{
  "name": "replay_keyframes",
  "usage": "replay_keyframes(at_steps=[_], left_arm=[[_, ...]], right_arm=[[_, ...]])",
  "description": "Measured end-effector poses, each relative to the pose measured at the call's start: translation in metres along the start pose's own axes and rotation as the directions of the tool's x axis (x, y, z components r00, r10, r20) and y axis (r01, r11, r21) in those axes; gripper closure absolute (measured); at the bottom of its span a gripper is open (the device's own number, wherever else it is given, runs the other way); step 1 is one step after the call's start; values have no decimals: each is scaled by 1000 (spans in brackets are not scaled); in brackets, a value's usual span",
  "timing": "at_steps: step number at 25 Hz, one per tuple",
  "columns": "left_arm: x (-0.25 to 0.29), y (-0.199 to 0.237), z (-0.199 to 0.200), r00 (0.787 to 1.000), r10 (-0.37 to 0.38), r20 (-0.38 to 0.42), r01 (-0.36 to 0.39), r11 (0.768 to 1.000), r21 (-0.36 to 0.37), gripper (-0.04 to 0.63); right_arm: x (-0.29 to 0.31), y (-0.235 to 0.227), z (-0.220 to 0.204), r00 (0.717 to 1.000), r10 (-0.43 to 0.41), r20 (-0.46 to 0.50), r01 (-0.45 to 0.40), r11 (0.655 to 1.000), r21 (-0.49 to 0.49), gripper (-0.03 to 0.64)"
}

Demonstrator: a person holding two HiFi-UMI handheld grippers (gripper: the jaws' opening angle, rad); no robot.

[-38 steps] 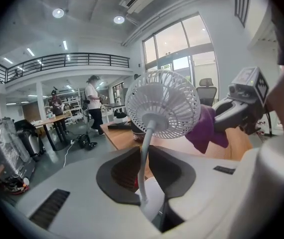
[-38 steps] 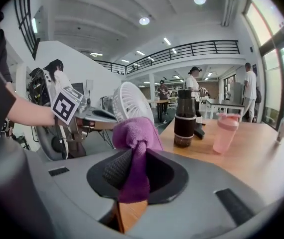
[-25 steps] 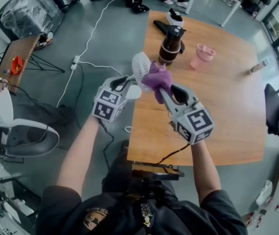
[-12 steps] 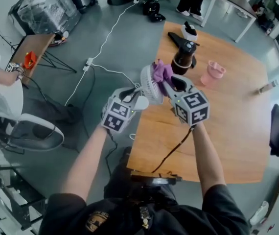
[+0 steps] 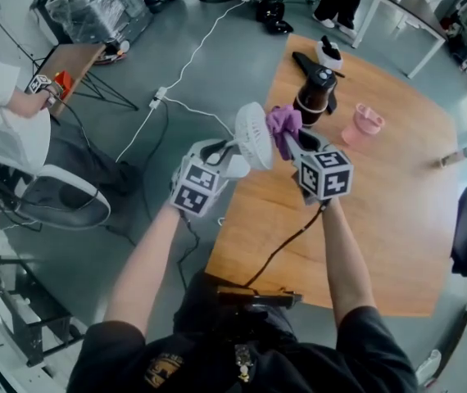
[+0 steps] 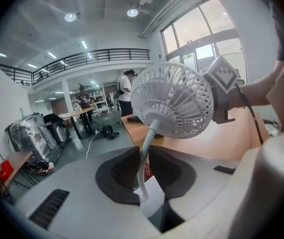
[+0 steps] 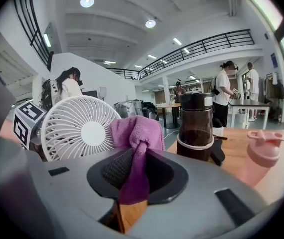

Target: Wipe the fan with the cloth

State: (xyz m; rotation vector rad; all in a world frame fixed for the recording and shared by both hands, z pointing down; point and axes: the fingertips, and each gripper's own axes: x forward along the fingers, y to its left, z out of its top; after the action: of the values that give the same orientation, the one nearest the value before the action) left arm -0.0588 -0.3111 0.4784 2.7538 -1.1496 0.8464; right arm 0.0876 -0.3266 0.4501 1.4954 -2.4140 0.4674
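left gripper [image 5: 219, 148] clenched on the stem of the white fan [image 5: 252, 135], held above the table [image 5: 397, 219] edge; right gripper [image 5: 292, 142] grasps the purple cloth [image 5: 283, 121] at the fan's 3 o'clock. wiping seemingly mid-course; contact unclear.

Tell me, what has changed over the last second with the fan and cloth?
The right gripper carried the purple cloth along the face of the fan, away from the person. Unchanged: the left gripper holds the fan by its stem, and the right grips the cloth.
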Motion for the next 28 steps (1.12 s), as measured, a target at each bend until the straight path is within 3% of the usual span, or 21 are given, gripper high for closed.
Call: replay_keyframes(at_steps=[3,6,10,11,12,13,22,28], left_arm=[[-6,-2,3,999,24,46,-23,1000,-13,517],[-21,-7,13,992,13,126,-8,999,-45,437],[-53,1,18,978,89,189,-75,994,-79,439],[-64,2,19,972,108,207,-90,991,-94,468],[-75,0,20,968,113,223,-91,990,-106,568],[-84,-6,21,966,102,239,-77,990,-114,590],[-138,-96,36,947,-77,312,134,978,-163,591],[-165,-194,44,942,-129,309,188,968,-168,591]], right_arm=[[-24,3,2,999,-25,35,24,999,36,535],[-57,14,8,994,-65,89,60,996,58,535],[-112,39,11,978,-142,153,132,989,74,535],[-128,48,11,973,-162,164,152,986,72,535],[-143,57,10,968,-180,174,170,983,71,535],[-158,66,9,963,-198,183,188,980,71,535],[-246,111,-11,927,-278,251,255,959,121,534],[-317,123,-30,925,-221,310,199,975,101,534]])
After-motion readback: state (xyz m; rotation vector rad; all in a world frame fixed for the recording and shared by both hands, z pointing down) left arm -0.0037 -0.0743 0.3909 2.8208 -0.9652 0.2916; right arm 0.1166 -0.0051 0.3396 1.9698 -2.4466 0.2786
